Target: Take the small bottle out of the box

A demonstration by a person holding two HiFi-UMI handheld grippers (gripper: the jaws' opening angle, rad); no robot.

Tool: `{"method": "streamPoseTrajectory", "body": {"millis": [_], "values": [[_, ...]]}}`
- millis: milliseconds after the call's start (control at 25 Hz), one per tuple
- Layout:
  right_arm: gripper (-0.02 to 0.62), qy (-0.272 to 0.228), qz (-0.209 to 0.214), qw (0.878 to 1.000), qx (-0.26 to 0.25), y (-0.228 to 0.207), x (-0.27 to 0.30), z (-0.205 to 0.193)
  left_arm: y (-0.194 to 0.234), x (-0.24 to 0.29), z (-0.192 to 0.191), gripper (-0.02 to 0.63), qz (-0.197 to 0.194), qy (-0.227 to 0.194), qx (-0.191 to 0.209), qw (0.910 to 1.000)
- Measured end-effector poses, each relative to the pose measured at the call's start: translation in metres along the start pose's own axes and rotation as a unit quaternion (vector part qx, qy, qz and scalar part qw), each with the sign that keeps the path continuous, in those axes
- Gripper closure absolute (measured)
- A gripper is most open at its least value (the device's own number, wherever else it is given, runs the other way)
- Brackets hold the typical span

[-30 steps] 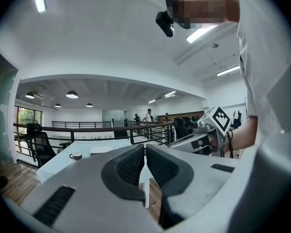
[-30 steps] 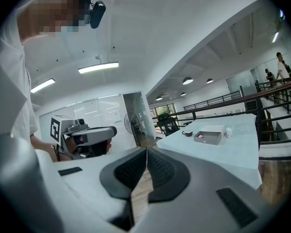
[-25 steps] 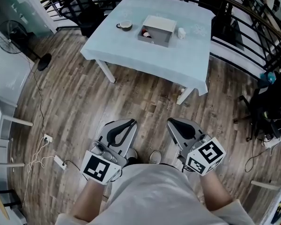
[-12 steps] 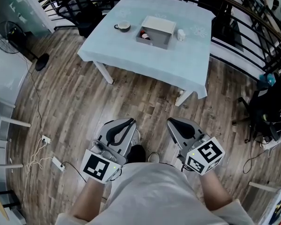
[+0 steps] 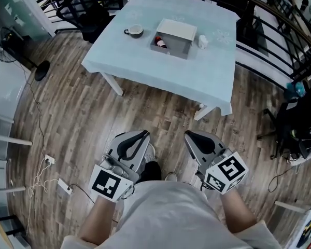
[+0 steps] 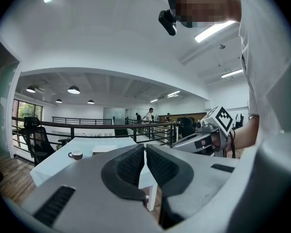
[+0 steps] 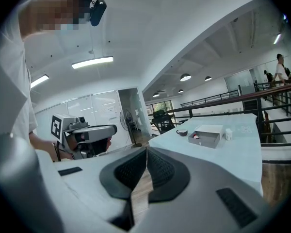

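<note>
A grey box (image 5: 174,37) lies on the pale blue table (image 5: 145,61), far ahead of me, its open side facing left. Something small, red and white, shows in the opening, likely the small bottle (image 5: 159,41). The right gripper view shows the box (image 7: 206,136) and the red spot (image 7: 196,137) too. My left gripper (image 5: 144,135) and right gripper (image 5: 188,135) are held low by my body, over the wooden floor. Both are shut with nothing in them, far from the table. The left gripper view shows its jaws (image 6: 144,152) together.
A dark cup (image 5: 135,31) stands left of the box and a small white jar (image 5: 202,40) right of it. An office chair (image 5: 85,12) stands at the table's far left. A black railing (image 5: 280,40) runs along the right. Cables and a power strip (image 5: 65,184) lie on the floor at left.
The view has shifted a little, so the table sits slightly lower and wider in the head view. Both grippers stay shut in the same place by my body.
</note>
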State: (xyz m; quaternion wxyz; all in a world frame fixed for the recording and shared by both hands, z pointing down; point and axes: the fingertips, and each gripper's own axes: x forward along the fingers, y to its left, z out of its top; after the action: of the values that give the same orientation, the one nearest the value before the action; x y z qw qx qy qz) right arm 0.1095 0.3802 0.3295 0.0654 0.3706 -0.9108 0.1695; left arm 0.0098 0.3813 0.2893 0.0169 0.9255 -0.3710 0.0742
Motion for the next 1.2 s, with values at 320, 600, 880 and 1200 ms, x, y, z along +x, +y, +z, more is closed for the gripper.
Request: {"method": "streamPoseTrajectory", "body": {"millis": [320, 600, 880, 1200], "values": [[0.572, 0.006, -0.010, 1.000, 0.002, -0.022, 0.056, 0.016, 0.058, 0.028, -0.002, 0.575, -0.012, 0.000, -0.014, 0.9998], [0.572, 0.012, -0.023, 1.000, 0.002, -0.037, 0.106, 0.038, 0.114, 0.044, 0.001, 0.574, -0.021, -0.003, -0.026, 0.9994], [0.572, 0.016, -0.034, 0.999, 0.002, -0.048, 0.155, 0.056, 0.170, 0.058, 0.003, 0.575, -0.031, -0.007, -0.031, 0.9990], [0.572, 0.019, -0.050, 0.999, 0.001, -0.053, 0.206, 0.070, 0.225, 0.063, -0.003, 0.575, -0.042, -0.007, -0.035, 0.9985]]}}
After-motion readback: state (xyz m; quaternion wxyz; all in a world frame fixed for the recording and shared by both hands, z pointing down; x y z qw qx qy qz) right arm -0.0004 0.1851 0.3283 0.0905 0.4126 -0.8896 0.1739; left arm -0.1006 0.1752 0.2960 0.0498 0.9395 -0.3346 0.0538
